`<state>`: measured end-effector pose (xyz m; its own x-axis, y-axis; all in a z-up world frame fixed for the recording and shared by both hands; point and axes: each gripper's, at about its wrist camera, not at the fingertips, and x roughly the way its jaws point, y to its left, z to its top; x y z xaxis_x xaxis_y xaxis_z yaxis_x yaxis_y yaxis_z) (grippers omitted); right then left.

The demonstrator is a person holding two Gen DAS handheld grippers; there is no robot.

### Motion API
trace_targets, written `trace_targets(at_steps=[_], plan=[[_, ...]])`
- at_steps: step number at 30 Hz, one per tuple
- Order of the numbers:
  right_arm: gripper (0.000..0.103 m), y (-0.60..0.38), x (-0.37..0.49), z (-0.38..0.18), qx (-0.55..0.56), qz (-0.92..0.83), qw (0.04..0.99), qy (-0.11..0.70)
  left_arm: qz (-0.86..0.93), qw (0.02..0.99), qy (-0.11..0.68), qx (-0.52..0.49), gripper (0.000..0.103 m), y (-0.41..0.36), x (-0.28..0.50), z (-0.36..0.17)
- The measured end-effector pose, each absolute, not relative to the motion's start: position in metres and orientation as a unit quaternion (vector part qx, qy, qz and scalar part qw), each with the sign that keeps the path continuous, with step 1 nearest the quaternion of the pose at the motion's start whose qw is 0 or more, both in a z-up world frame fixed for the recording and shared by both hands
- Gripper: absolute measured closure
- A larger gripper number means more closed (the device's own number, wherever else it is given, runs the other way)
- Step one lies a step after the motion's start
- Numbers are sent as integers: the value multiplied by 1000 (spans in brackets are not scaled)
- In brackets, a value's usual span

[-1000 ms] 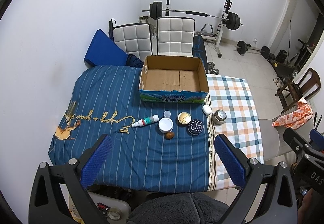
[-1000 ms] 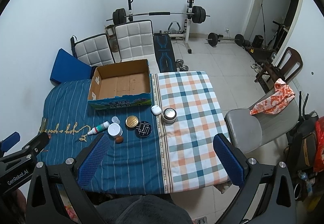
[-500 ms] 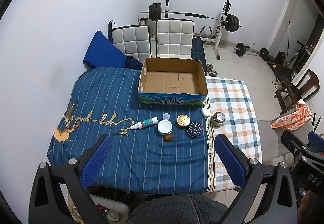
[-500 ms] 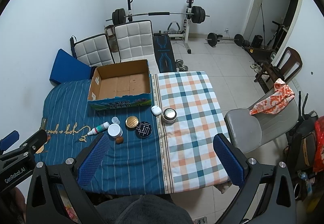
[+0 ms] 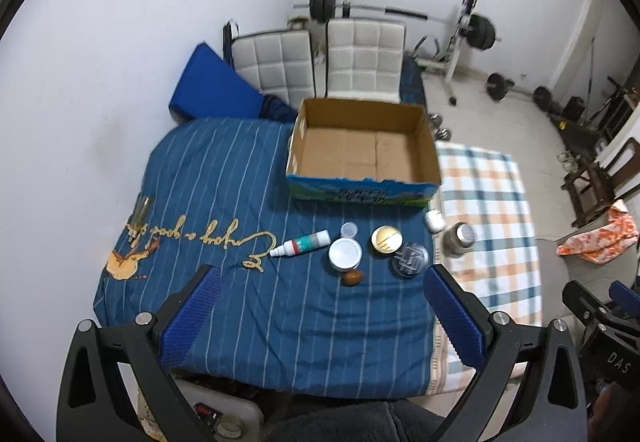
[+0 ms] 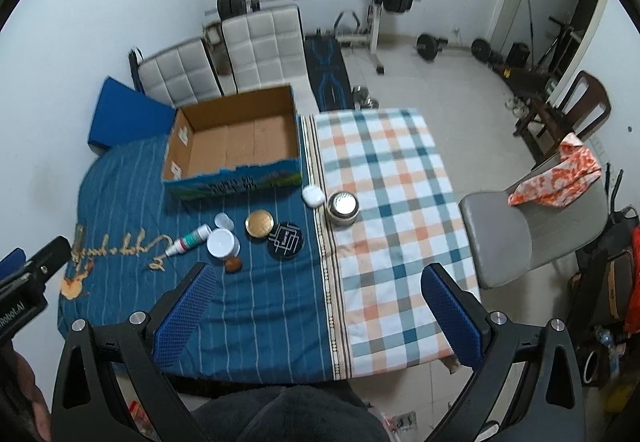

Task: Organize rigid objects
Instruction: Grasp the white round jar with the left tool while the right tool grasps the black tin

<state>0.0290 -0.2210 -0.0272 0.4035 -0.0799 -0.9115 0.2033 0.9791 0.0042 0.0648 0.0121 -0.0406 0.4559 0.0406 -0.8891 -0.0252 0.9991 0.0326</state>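
With my left gripper and right gripper both spread wide and empty, the small white-capped plastic dropper bottle lying ahead looks light, slippery; I'd pinch across its middle.

The left gripper hangs above the near edge of a table, its two blue-padded fingers spread wide with nothing between them. Below lies a dark blue striped cloth, with a checked orange-and-teal cloth beside it on the right. An open cardboard box with a blue printed front sits at the far side. Nearer lie a small white dropper bottle on its side, a clear little cap, a white-lidded round jar, a brown oval object, a gold round tin, a black round tin, a small white case and a silver-lidded jar. Part of the right gripper shows at the right edge.
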Motion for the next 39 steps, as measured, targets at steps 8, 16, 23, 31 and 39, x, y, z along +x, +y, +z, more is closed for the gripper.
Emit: trace_targets(at_steps=[8,16,23,31,39], plan=[[0,-222,112,-156,67,-59,787,611,25,789,614,11,0,12,137,-165],[0,-209,188,-312,67,-50,727,682,21,731,682,12,0,2,209,-301],[0,-198,217,-410,69,-42,674,734,13,680,733,13,1,-5,239,-385],[7,-192,220,-457,75,-31,648,757,-10,660,751,11,25,-12,246,-420],[13,-188,214,-461,79,-19,640,764,-8,655,755,28,35,-20,238,-429]])
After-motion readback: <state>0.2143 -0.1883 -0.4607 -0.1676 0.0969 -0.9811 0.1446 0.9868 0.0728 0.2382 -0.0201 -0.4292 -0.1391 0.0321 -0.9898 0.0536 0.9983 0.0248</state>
